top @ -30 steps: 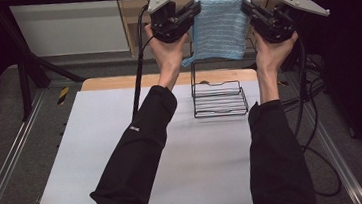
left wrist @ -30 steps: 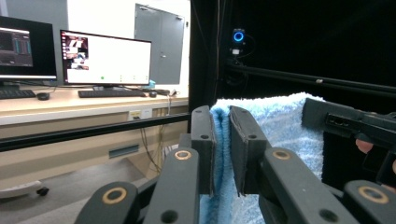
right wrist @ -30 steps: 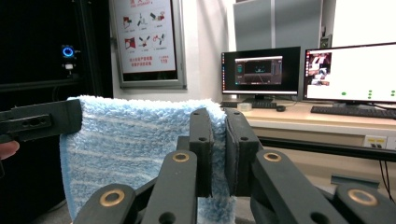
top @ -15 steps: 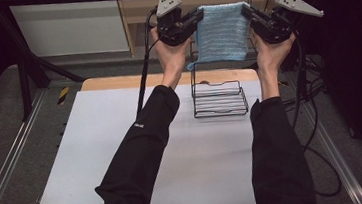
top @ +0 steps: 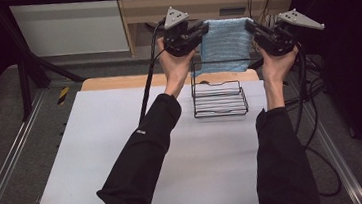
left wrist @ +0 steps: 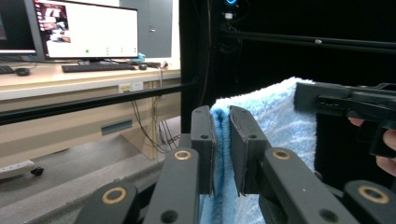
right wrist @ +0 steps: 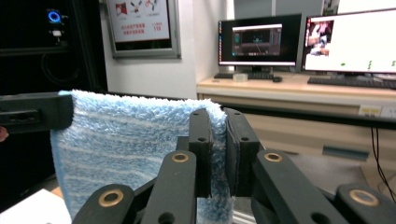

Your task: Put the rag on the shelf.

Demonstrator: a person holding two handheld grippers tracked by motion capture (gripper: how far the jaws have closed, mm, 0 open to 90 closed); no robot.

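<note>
1. High view: towel [top: 226,45], light blue, hangs stretched between the left gripper [top: 201,31] and the right gripper [top: 252,29] at twelve o'clock above the worktop [top: 124,157]. Each gripper's jaws pinch an upper corner. A black wire rack [top: 219,98] stands on the worktop just below the towel, between the person's two hands.
2. Left gripper view: the left gripper [left wrist: 220,140] has its jaws narrow, clamped on the towel's [left wrist: 280,126] edge; the fabric spreads toward three o'clock, where the right gripper's black jaws grip it.
3. Right gripper view: the right gripper [right wrist: 218,140] has narrow jaws pressed on the towel's [right wrist: 126,149] corner; the cloth runs toward nine o'clock, to the left gripper.
</note>
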